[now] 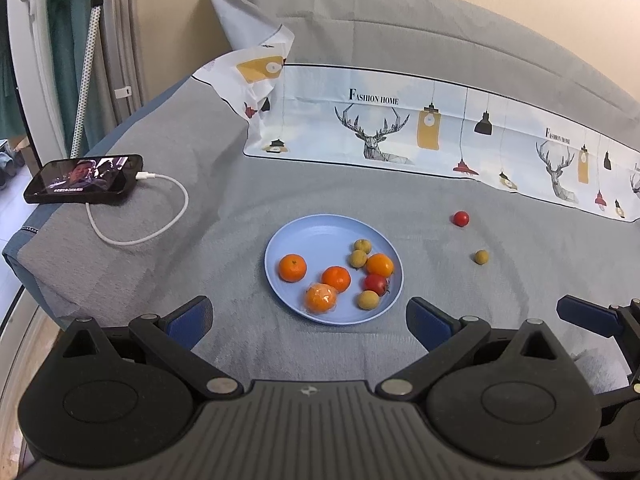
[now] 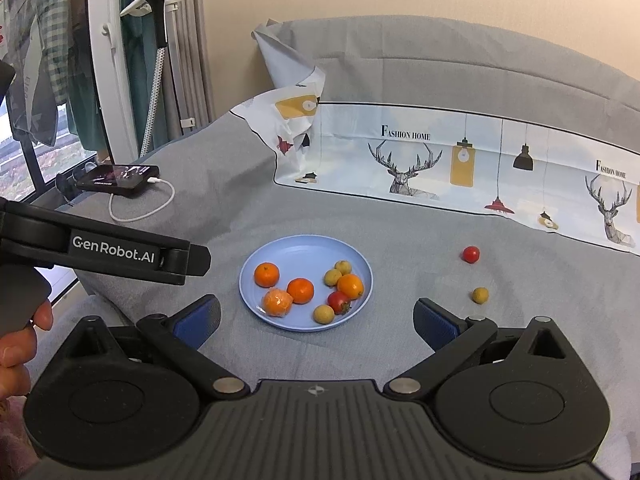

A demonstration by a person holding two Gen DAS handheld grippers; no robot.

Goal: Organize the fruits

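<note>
Two fruits (image 1: 461, 218) lie off the plate (image 1: 304, 236) — right tongs (image 1: 592, 316) cropped.

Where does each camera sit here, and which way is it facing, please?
Left wrist: on the open left claw, facing the blue plate; the right claw's finger shows at right.
Right wrist: on the open right claw, same heading; the left claw's body and the person's hand show at left.
Shared: plate, loose cherry tomato, phone.

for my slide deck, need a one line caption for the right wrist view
Open right hand-held gripper faces a round blue plate of fruit, small red tomato loose on grey cloth.
</note>
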